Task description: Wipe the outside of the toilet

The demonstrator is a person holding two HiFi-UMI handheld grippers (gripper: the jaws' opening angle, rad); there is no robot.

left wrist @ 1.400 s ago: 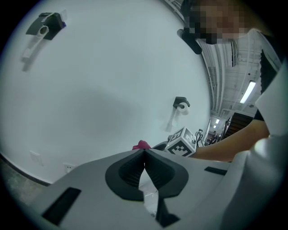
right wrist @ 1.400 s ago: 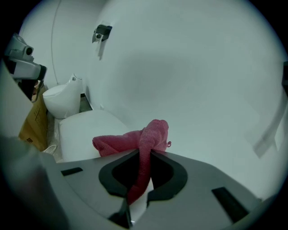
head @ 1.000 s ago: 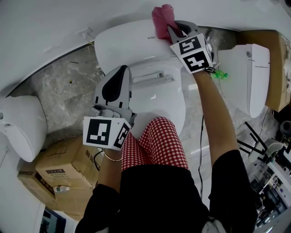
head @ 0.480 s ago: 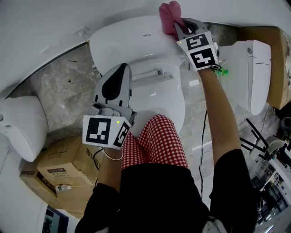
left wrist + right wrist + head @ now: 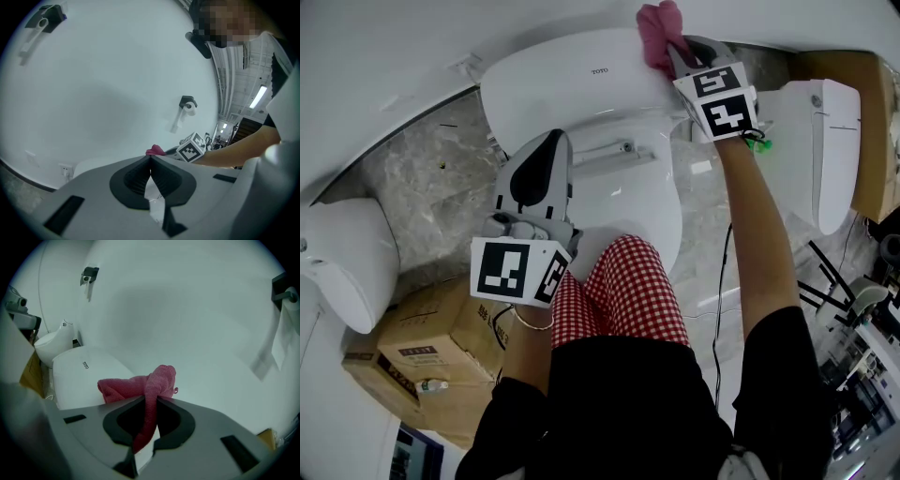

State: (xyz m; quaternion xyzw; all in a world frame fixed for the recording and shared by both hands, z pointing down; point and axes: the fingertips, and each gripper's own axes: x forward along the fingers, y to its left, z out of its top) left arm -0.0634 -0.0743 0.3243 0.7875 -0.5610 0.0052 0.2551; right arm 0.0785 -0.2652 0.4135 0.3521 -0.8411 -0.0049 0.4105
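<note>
Presently, in the head view, the right gripper [image 5: 673, 52] is clamped on a pink cloth [image 5: 656, 30] at the far right corner of the tank lid [image 5: 572, 80], at 1 o'clock in frame. The lid's long axis runs 9 to 3 o'clock, and nearly all its bare top lies toward 9 o'clock of the cloth. The left gripper [image 5: 551, 141] hangs over the seat cover [image 5: 628, 202], well apart from the cloth.

Left gripper view: jaws meet tip to tip with nothing between them.

Right gripper view: jaws pinch a fold of the cloth, and the bunch sits at the lid's edge. In my judgement, the next stroke should run toward 9 o'clock, and the right arm is the nearer.
</note>
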